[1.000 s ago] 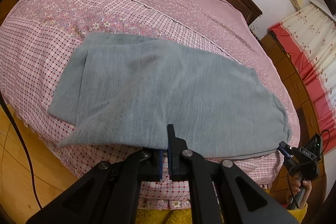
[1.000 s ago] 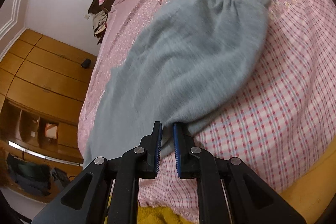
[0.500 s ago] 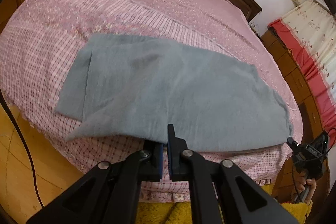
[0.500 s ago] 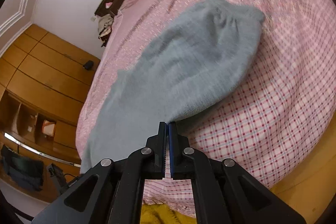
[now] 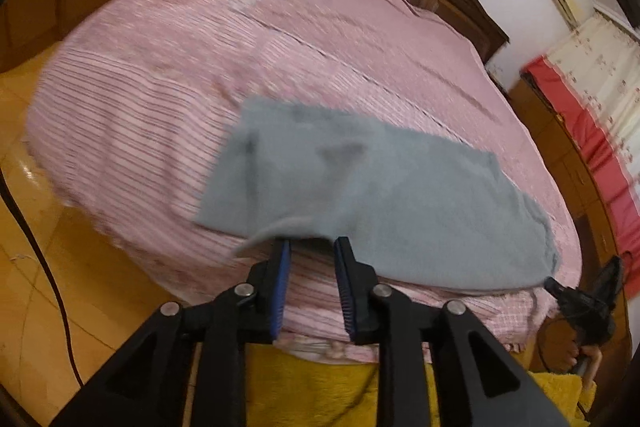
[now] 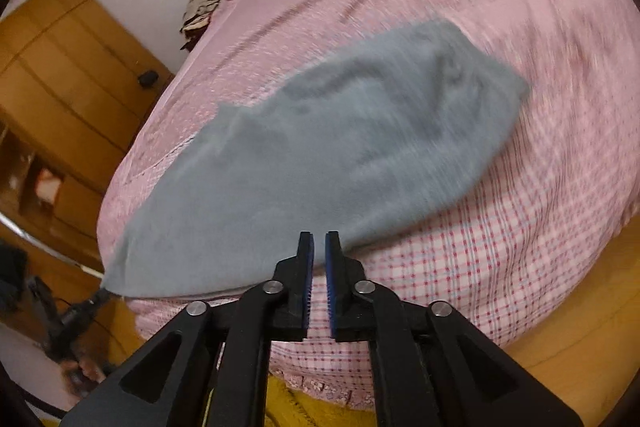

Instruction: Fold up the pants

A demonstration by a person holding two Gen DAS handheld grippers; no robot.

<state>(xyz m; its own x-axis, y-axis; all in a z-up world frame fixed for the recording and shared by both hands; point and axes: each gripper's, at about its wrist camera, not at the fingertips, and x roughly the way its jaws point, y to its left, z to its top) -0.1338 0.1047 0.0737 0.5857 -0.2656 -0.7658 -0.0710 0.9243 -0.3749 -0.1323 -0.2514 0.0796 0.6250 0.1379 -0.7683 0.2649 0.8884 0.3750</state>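
The pants (image 5: 372, 195), a soft grey fleecy knit, lie folded into a long, blunt-ended slab across the near edge of the bed (image 5: 168, 99). They fill the middle of both frames, and motion blur smears their nap. The bed's cover is thin cotton: pink checks near its edge, a pale floral print further up.

The left gripper (image 5: 310, 247), at lower centre of its view, has just been opening. Its black jaws with ribbed blue pads stand apart, and the pants' near hem hangs just above the tips, pressed by neither.

The right gripper (image 6: 319, 239), at lower centre of its own view, has opened to a narrow slit. Nothing sits between its pads, and the grey edge lies just behind the tips.

Yellow plush fabric (image 5: 320, 379) shows along the bottom.
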